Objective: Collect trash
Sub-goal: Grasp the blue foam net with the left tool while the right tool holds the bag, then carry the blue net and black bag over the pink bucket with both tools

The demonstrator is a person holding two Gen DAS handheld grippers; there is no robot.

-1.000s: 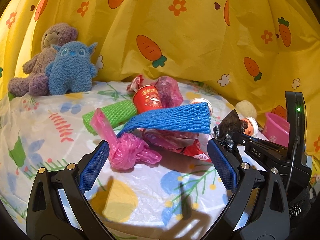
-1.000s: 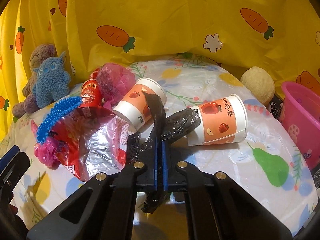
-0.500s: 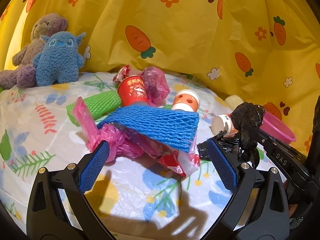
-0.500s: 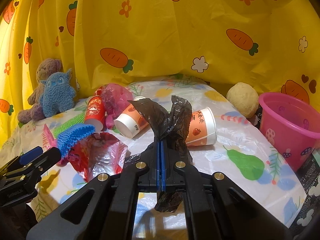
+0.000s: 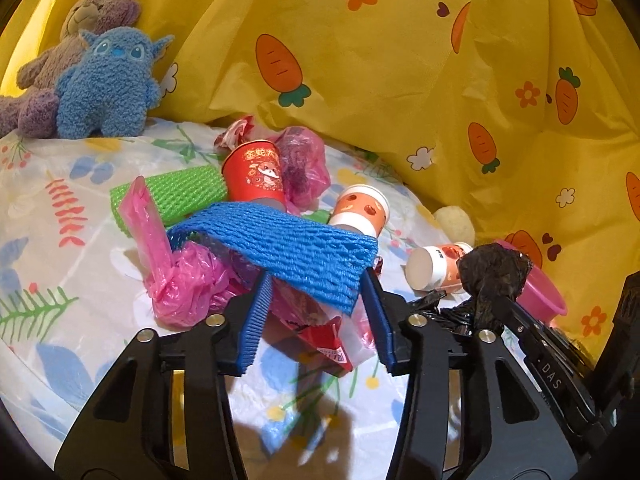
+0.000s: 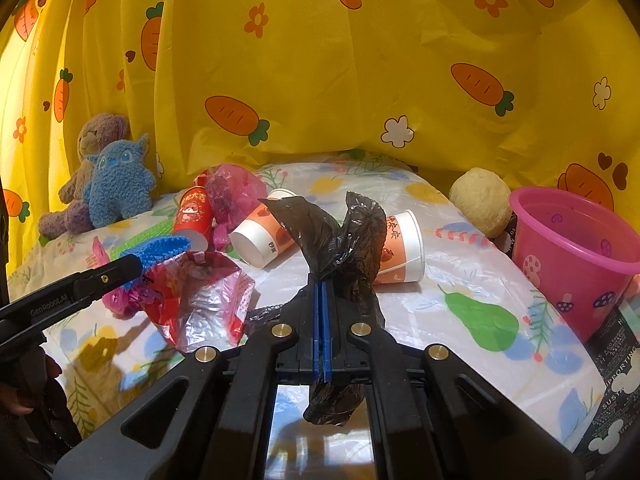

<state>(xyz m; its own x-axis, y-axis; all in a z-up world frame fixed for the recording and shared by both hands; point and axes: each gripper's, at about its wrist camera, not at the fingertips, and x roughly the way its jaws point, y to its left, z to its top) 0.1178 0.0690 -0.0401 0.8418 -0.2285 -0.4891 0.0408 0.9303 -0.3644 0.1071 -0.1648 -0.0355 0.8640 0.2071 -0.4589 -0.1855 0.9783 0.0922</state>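
Observation:
My left gripper (image 5: 314, 280) is closing around the near edge of a blue foam net (image 5: 288, 248) that lies over a red snack wrapper (image 5: 320, 340). Both sit between the jaws, and the net looks unsqueezed. A crumpled pink plastic bag (image 5: 184, 280) lies just left of it. My right gripper (image 6: 322, 284) is shut on a black plastic bag (image 6: 340, 240), whose ends stick up above the pads and hang below them. Behind are a red cup (image 5: 254, 178), a green foam net (image 5: 180, 196) and two orange-print paper cups (image 6: 260, 236) (image 6: 404, 252) on their sides.
A pink bucket (image 6: 576, 240) stands at the right edge of the flower-print cloth (image 6: 472, 320), with a beige ball (image 6: 480, 200) behind it. Two plush toys (image 5: 108, 84) sit at the back left. A yellow carrot-print curtain (image 6: 360, 80) closes off the back.
My left gripper's jaws have come in from wide open to either side of the blue net. My right gripper has lifted the black bag off the cups.

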